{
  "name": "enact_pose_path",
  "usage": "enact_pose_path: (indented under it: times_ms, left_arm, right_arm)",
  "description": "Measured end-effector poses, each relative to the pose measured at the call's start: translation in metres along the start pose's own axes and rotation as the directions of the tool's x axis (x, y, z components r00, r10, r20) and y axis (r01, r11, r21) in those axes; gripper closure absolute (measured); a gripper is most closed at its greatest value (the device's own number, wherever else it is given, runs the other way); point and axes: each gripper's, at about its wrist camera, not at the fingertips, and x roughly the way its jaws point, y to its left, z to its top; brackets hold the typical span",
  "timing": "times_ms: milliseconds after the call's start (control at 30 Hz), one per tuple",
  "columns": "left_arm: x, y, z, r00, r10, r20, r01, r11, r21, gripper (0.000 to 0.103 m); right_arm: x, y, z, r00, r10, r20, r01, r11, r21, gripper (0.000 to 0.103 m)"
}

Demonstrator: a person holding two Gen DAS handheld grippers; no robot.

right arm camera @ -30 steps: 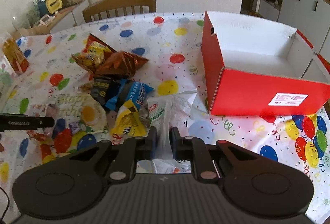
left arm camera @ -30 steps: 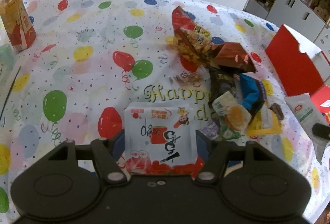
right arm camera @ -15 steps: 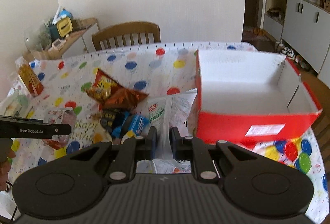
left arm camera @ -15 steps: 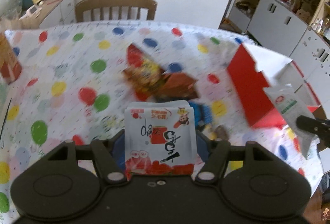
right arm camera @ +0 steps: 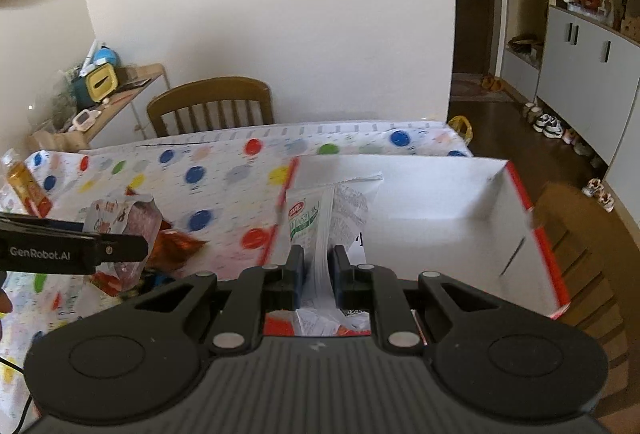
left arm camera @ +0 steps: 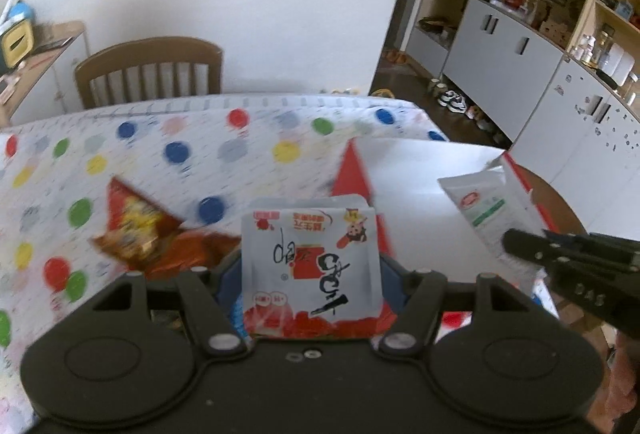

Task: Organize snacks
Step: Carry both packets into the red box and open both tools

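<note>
My left gripper (left arm camera: pixel 310 266) is shut on a white and red snack packet (left arm camera: pixel 312 266), held up above the table just left of the red box (left arm camera: pixel 360 178). My right gripper (right arm camera: pixel 316 266) is shut on a thin white and green packet (right arm camera: pixel 310 218), which hangs over the near left part of the box's (right arm camera: pixel 540 234) white inside. In the left wrist view that green packet (left arm camera: pixel 488 206) and the right gripper (left arm camera: pixel 516 244) show at the right. The right wrist view has the left gripper (right arm camera: pixel 136 246) with its packet (right arm camera: pixel 124 218) at the left edge.
A pile of red and orange snack bags (left arm camera: pixel 136 230) lies on the balloon tablecloth (left arm camera: pixel 172 154). An orange bottle (right arm camera: pixel 24 186) stands at the table's far left. A wooden chair (right arm camera: pixel 208 106) is behind the table, and cabinets (left arm camera: pixel 500 66) line the right wall.
Both grippers have risen and swung right toward the red box, each keeping its packet. The green packet went from the tablecloth to over the box's inside.
</note>
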Motion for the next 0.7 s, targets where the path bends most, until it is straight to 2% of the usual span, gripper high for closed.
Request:
enact_pose_path:
  times_ms: [500, 600, 700]
  left_arm:
    - [0.076, -0.113, 0.041, 0.999, -0.022, -0.044, 0.027, 0.994, 0.109, 0.036]
    - [0.097, -0.124, 0.043, 0.997, -0.028, -0.077, 0.036, 0.993, 0.109, 0.036]
    - [0.114, -0.133, 0.041, 0.995, -0.005, -0.104, 0.018, 0.992, 0.128, 0.036]
  right_arm:
    - [0.039, -0.089, 0.010, 0.998, -0.034, -0.058, 0.036, 0.999, 0.032, 0.088]
    - [0.048, -0.097, 0.007, 0.996, -0.043, -0.080, 0.046, 0.998, 0.034, 0.088]
    - [0.058, -0.103, 0.001, 0.994, -0.041, -0.105, 0.044, 0.999, 0.030, 0.088]
